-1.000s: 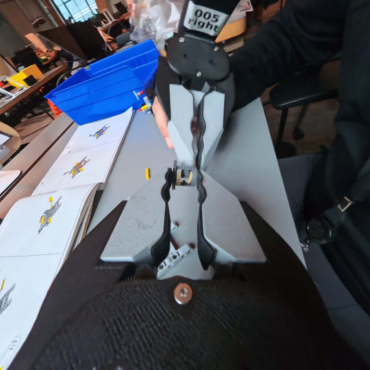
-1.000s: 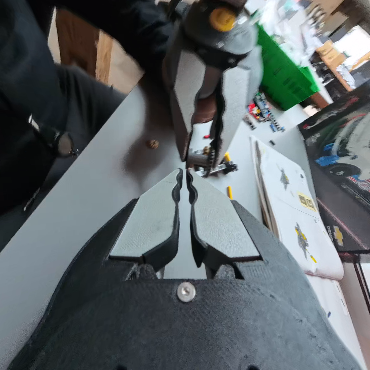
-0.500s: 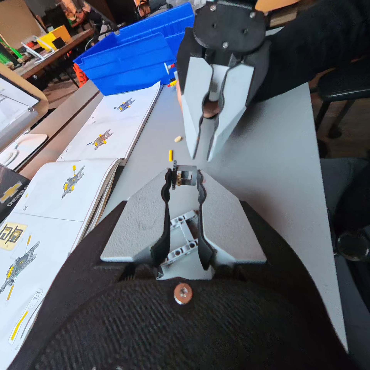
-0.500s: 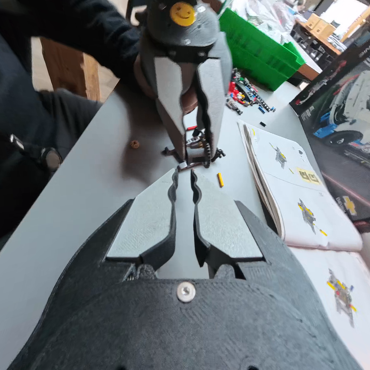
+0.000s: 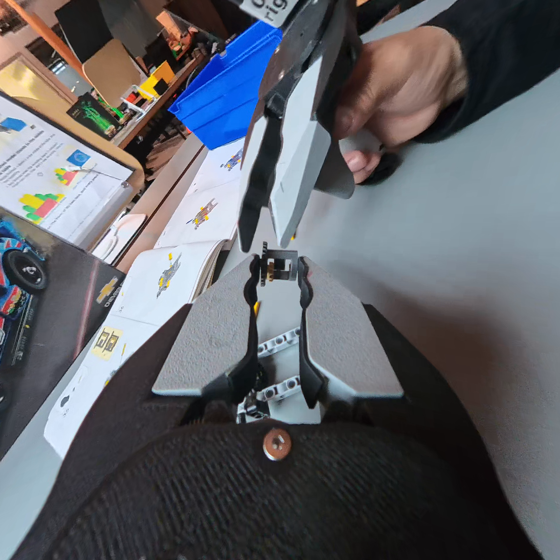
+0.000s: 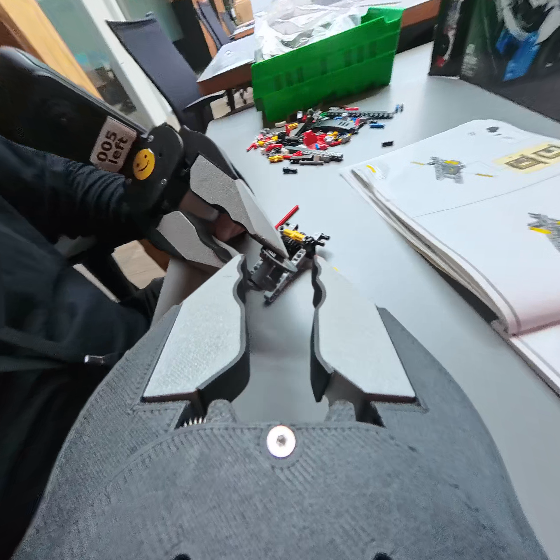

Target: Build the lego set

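Left tongs (image 5: 278,266) clenched on lego assembly (image 5: 277,268): small dark grey frame with a black gear and a tan gear inside, pinched at the fingertips. More of the assembly, light grey beams with holes, shows between the left fingers nearer the camera. In the right wrist view the same assembly (image 6: 274,269) sits low over the grey bench (image 6: 378,272), with a yellow pin part and black connectors on its far end; whether it touches the bench, cannot tell.

Right tongs (image 6: 277,272) released, fingers spread wide, tips either side of the assembly without touching it. From the left wrist view the right tongs (image 5: 263,242) point down at the assembly from just beyond it, tips just above the gear frame, a small gap between. A hand (image 5: 400,88) in a dark sleeve grips the right tongs' handle.

Red axle (image 6: 286,216) lies on the bench just behind the assembly. Loose lego pile (image 6: 309,142), red, black, yellow and grey bits, well beyond the assembly, in front of a green bin (image 6: 324,66). Open instruction booklet (image 6: 469,218) to the right of the assembly in the right wrist view; in the left wrist view the booklet (image 5: 169,285) is left of the assembly, with the set's dark box (image 5: 45,288) further left. Blue bin (image 5: 224,91) far behind the booklet. Small yellow pin (image 5: 257,306) under the left finger, near the assembly.
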